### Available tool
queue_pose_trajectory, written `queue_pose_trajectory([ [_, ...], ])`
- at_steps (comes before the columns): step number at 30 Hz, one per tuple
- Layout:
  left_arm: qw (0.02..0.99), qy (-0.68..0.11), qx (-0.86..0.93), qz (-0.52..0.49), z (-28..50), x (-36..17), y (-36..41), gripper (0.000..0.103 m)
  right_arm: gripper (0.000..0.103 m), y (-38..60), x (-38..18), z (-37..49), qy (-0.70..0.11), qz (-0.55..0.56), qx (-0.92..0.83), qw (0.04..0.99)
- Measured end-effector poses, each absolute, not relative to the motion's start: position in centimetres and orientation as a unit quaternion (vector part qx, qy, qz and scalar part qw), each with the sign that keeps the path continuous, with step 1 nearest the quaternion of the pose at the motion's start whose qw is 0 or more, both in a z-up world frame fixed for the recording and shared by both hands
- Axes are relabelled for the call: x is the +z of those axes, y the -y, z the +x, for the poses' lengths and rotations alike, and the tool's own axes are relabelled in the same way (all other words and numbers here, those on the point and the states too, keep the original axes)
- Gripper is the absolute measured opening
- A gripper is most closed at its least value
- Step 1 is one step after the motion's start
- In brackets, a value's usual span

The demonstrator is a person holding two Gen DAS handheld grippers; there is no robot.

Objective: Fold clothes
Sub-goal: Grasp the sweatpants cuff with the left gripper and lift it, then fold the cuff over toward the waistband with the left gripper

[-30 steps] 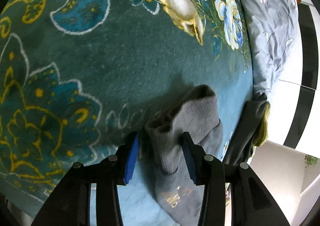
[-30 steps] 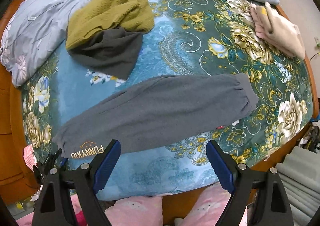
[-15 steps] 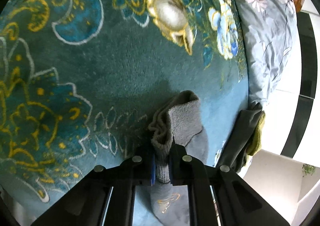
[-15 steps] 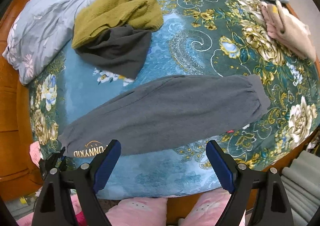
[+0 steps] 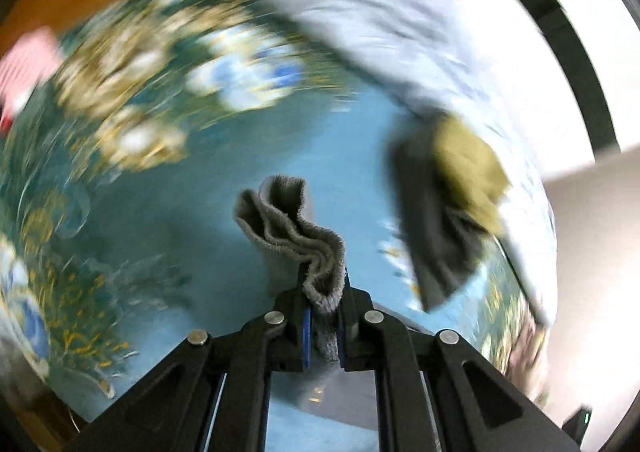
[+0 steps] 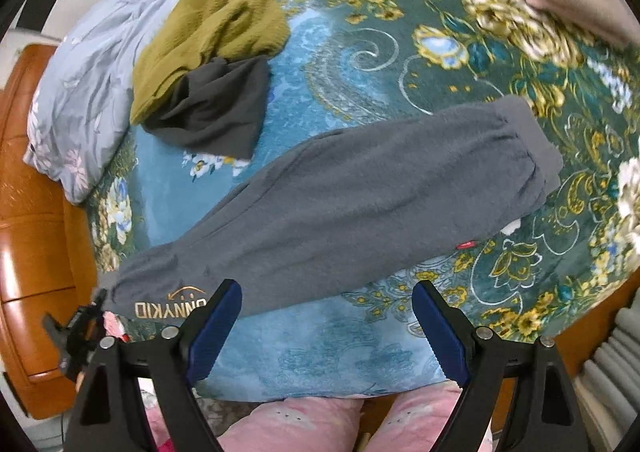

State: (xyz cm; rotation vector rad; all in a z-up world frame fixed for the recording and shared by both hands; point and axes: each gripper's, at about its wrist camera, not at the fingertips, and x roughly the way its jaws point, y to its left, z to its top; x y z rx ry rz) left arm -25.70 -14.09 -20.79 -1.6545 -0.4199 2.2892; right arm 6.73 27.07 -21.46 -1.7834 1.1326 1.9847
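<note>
Trousers (image 6: 340, 204), grey, one pair, flat on bed (image 6: 360, 344); cuff pinched in left gripper (image 5: 322, 326) fingers. Right gripper (image 6: 326, 328) fingers wide. Two garments heaped at 10 o'clock: olive top (image 6: 212, 28), dark top (image 6: 216, 112).

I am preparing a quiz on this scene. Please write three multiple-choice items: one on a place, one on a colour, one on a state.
1. Where is the olive garment?
A. on the dark garment
B. under the trousers
C. on the floor

2. What colour are the trousers?
A. pink
B. grey
C. olive

3. How is the right gripper?
A. shut on cloth
B. open, holding nothing
C. out of view

Key: 1 A, it overlaps that garment's top; 2 B, grey cloth across the blanket; 3 B, jaws apart.
</note>
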Motion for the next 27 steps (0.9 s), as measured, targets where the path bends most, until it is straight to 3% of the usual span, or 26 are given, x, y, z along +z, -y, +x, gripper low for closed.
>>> queue_pose_trajectory([
  [6, 0.226, 0.02, 0.791, -0.568, -20.1, -17.5, 0.1, 0.009, 0.089, -33.0, -24.4, 9.7, -0.427, -0.595, 0.671, 0.116],
  [18, 0.209, -0.178, 0.739, -0.615, -9.3, -25.7, -17.2, 0.009, 0.089, -40.3, -29.9, 13.8, -0.464, -0.591, 0.653, 0.098],
  [23, 0.203, -0.203, 0.707, -0.646, -7.9, -28.9, -19.1, 0.01, 0.089, -41.6, -30.7, 15.1, -0.455, -0.598, 0.653, 0.099],
  [24, 0.208, -0.198, 0.698, -0.655, -7.7, -29.1, -19.1, 0.013, 0.089, -41.8, -30.8, 15.3, -0.456, -0.599, 0.651, 0.101],
  [26, 0.216, -0.191, 0.685, -0.669, -7.2, -29.3, -18.9, 0.035, 0.089, -42.1, -31.2, 15.3, -0.456, -0.601, 0.648, 0.103],
  [27, 0.217, -0.19, 0.685, -0.669, -7.1, -29.0, -18.6, 0.039, 0.089, -42.1, -31.4, 15.1, -0.456, -0.602, 0.648, 0.102],
])
